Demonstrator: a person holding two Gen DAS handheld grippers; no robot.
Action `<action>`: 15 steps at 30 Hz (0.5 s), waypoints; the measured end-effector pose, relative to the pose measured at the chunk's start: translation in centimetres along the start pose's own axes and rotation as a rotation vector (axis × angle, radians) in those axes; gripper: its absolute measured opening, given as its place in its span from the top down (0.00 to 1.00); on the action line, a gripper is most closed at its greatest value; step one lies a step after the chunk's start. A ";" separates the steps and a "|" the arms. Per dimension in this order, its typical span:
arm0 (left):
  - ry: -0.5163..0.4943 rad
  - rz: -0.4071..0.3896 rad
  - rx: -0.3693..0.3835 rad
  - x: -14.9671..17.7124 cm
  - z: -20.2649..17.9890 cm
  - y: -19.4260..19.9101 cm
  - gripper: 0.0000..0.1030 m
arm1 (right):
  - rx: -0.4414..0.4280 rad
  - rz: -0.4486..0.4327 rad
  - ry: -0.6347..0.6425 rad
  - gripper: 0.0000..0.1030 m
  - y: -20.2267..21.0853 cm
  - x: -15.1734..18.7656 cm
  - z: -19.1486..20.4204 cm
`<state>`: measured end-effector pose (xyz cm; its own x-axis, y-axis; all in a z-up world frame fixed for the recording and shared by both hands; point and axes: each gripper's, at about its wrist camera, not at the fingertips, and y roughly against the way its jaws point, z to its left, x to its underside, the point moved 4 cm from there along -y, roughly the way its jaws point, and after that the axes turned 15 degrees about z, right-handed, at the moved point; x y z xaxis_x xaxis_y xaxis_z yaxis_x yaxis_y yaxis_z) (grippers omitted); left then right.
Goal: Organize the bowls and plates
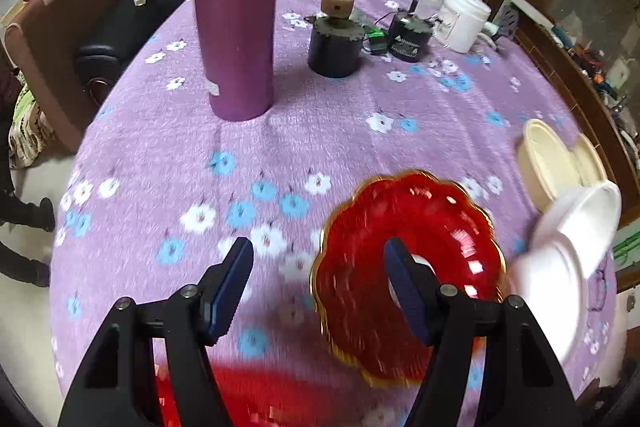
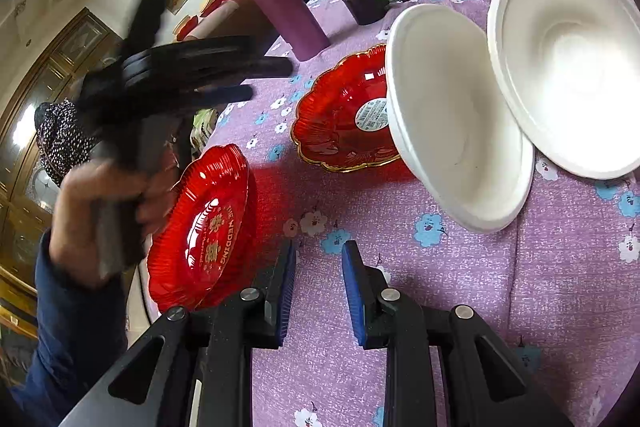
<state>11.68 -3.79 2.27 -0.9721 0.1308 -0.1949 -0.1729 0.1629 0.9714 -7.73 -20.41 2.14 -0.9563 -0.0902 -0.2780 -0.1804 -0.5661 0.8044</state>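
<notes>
The left hand-held gripper (image 1: 318,269) hangs over the bench (image 1: 320,147), which is covered by a purple flowered cloth. Its jaws stand apart with nothing between them, and its right finger (image 1: 404,287) overlaps the gold-rimmed red plate (image 1: 360,307) lying flat at about five o'clock in the left wrist view. A second red plate (image 2: 204,227), printed with gold lettering, sits at the bench's edge at about eight o'clock in the right wrist view, just beside the person's hand (image 2: 100,211) that grips the left tool.

The right hand-held gripper (image 2: 319,283) has its jaws a narrow gap apart, holding nothing, with bare cloth below. Two white bowls lie at one to two o'clock in its view: the nearer white bowl (image 2: 452,123) overlaps the gold-rimmed red plate's edge, and the farther white bowl (image 2: 568,67) is touching it on the right. A cream bowl (image 1: 552,163) rests at three o'clock in the left view. A purple flask (image 1: 236,15) stands upright at twelve o'clock there.
</notes>
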 end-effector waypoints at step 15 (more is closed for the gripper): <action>-0.013 0.079 -0.109 -0.8 2.7 -2.5 0.88 | 0.022 -0.001 -0.053 0.74 -1.0 -1.1 -1.0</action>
<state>13.28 -1.67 -0.40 -0.9813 0.1514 -0.1186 -0.1130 0.0448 0.9926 -6.24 -20.57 1.08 -0.9669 -0.0459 -0.2508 -0.1856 -0.5476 0.8159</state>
